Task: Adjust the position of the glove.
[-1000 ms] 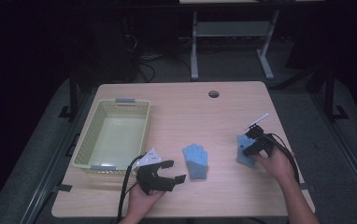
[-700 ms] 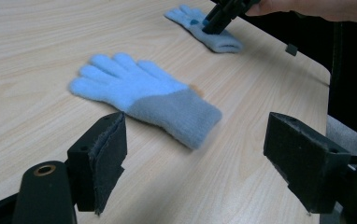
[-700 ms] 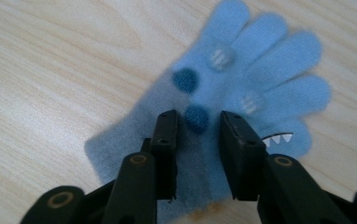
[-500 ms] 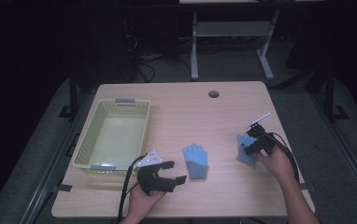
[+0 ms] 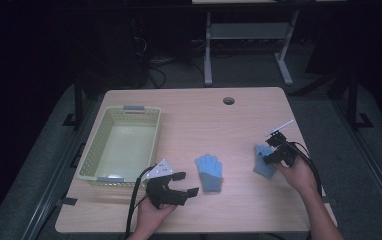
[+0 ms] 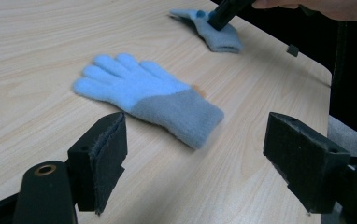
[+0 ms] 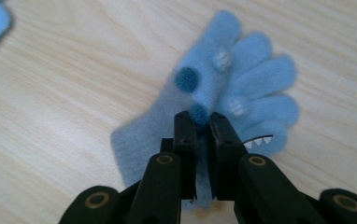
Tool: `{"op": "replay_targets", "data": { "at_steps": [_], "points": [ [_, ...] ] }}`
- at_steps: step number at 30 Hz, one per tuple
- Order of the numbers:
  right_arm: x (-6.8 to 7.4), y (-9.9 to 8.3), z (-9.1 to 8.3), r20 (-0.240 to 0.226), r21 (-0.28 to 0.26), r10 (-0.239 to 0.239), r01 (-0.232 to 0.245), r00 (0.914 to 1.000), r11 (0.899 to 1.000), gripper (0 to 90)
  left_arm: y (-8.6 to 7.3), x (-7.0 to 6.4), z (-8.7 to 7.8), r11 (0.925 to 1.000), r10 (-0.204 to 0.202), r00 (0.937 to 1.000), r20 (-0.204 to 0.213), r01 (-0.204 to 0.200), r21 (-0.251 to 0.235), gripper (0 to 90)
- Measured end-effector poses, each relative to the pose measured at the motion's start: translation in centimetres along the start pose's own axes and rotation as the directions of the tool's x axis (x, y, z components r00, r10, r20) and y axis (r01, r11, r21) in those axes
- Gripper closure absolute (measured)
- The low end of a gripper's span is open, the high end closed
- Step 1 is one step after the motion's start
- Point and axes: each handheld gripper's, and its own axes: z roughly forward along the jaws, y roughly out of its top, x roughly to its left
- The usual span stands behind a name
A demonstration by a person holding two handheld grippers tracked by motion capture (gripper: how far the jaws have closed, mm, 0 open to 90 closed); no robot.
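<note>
My left hand (image 5: 151,212) comes in from the table's near edge, forearm low, carrying the left gripper (image 5: 179,187) level over the wood and aimed rightward. Its jaws stand wide apart and hold nothing; in the left gripper view the plain blue glove (image 6: 146,98) lies flat on the table (image 5: 229,125) just beyond them, fingers away, grey cuff nearest the jaws, untouched.

My right hand (image 5: 296,172) reaches in from the near right corner, wrist angled inward, tipping the right gripper (image 7: 203,122) down onto the decorated blue glove (image 7: 232,88). Jaws nearly closed, pinching a fold of this glove at its palm, beside a dark blue pompom (image 7: 186,78). The glove lies on the table near the right edge, fingers spread, with white teeth marks at one fingertip.

The two gloves lie well apart. A pale green basket (image 5: 121,145) sits at the table's left, beside the left gripper.
</note>
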Motion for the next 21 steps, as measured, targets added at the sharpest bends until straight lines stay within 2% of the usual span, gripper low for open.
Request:
{"op": "replay_targets", "data": {
  "at_steps": [6, 13, 16, 18, 21],
  "points": [
    [0.5, -0.3, -1.3, 0.009, -0.032, -0.017, 0.017, 0.9998, 0.999, 83.1, 0.0, -0.2, 0.0, 1.0000, -0.005, 1.0000, 0.004, 0.005, -0.008, 21.3],
    [1.0, -0.4, -2.9, -0.002, -0.070, -0.031, 0.031, 0.9995, 0.997, 83.1, 0.0, -0.1, 0.0, 0.9999, -0.010, 0.9999, 0.005, 0.010, -0.002, 21.3],
    [1.3, -0.2, -3.5, -0.013, -0.098, -0.052, 0.051, 0.9985, 0.994, 83.0, 0.0, -0.1, 0.0, 1.0000, -0.008, 1.0000, 0.004, 0.008, -0.003, 21.3],
    [1.6, -0.1, -3.7, -0.011, -0.099, -0.060, 0.059, 0.9981, 0.993, 83.0, 0.0, -0.1, 0.0, 1.0000, -0.009, 0.9999, 0.005, 0.009, -0.004, 21.3],
    [2.5, 0.3, -4.5, -0.017, -0.115, -0.090, 0.087, 0.9958, 0.989, 83.0, 0.0, -0.1, 0.1, 0.9999, -0.013, 0.9999, 0.004, 0.013, -0.002, 21.3]
  ]
}}
